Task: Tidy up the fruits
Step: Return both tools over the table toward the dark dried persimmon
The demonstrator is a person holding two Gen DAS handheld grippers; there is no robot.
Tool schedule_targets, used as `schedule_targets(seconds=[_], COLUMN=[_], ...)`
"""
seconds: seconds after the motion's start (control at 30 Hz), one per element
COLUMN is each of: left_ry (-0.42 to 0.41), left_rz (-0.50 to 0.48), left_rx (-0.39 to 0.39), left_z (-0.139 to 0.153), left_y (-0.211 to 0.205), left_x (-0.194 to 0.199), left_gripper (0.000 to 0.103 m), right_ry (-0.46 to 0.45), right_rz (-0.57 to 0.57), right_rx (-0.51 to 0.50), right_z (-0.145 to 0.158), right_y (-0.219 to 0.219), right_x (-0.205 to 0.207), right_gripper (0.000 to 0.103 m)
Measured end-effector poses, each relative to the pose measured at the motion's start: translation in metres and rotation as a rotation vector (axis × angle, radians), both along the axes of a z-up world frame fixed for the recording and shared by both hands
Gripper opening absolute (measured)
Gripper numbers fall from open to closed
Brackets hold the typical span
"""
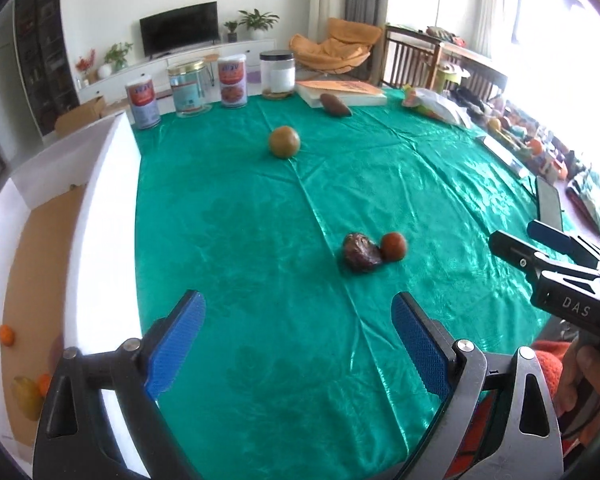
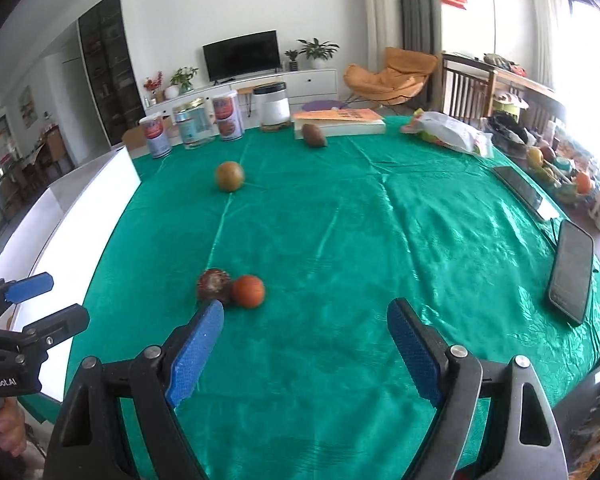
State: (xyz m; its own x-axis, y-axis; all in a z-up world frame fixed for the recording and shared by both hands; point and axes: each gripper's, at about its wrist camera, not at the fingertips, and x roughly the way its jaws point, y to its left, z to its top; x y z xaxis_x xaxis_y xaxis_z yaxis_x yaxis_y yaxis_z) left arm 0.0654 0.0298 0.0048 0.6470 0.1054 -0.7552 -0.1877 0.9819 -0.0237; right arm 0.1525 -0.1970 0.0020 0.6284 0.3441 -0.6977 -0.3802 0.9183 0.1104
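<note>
Fruits: we find a dark wrinkled fruit touching an orange-red fruit mid-bench; a green-brown fruit lies farther back.
Box: white box at bench's left edge holds small oranges.
Left hand-held gripper: jaws apart, empty.
Right hand-held gripper: jaws apart, empty.
</note>
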Motion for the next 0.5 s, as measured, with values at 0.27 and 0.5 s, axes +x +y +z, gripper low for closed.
schedule_targets(seconds=[0.27,0.5], left_ry=[0.047,0.109], left_rz=[0.044,0.086], left_rx=[0.032,-0.023], left_z=[-0.024,-0.074], left_y=[0.0,0.011], left_x=[0.021,0.051], left_gripper=[0.095,0.095], right_ry=[0.047,0.097], right_rz=[-0.012,0.002], right_rx=[-0.004,-0.165], right_z=[-0.023,-0.045], right_y=[-0.007,-0.01], right_x=[0.015,0.059], right_gripper=[0.084,0.086])
